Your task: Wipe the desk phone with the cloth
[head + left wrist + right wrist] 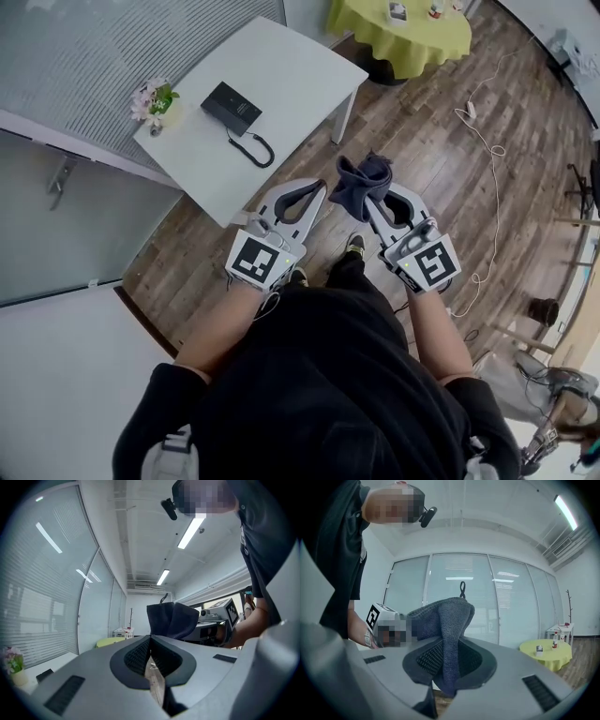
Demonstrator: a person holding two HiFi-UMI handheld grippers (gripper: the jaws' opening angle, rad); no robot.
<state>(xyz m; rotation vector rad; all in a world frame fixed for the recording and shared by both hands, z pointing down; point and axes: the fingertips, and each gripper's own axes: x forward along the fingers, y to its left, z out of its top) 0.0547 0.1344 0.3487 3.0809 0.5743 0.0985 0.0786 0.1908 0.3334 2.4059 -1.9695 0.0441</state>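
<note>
Right gripper (449,641) jaws clamped tight on cloth (446,616): fold pinched between pads, rest bunched above tips. Left gripper (151,638) jaws pressed together, nothing between. In head view I have both at waist height over wood floor (441,178). Desk phone (231,106) at my 11 o'clock on white counter (291,66), well apart from both grippers, coiled cord (253,147) trailing off its 5 o'clock corner. I judge cloth soft, light, floppy, present grip sound. Phone light, likely to slide under wipe, so I'd steady its body edge with left jaws
</note>
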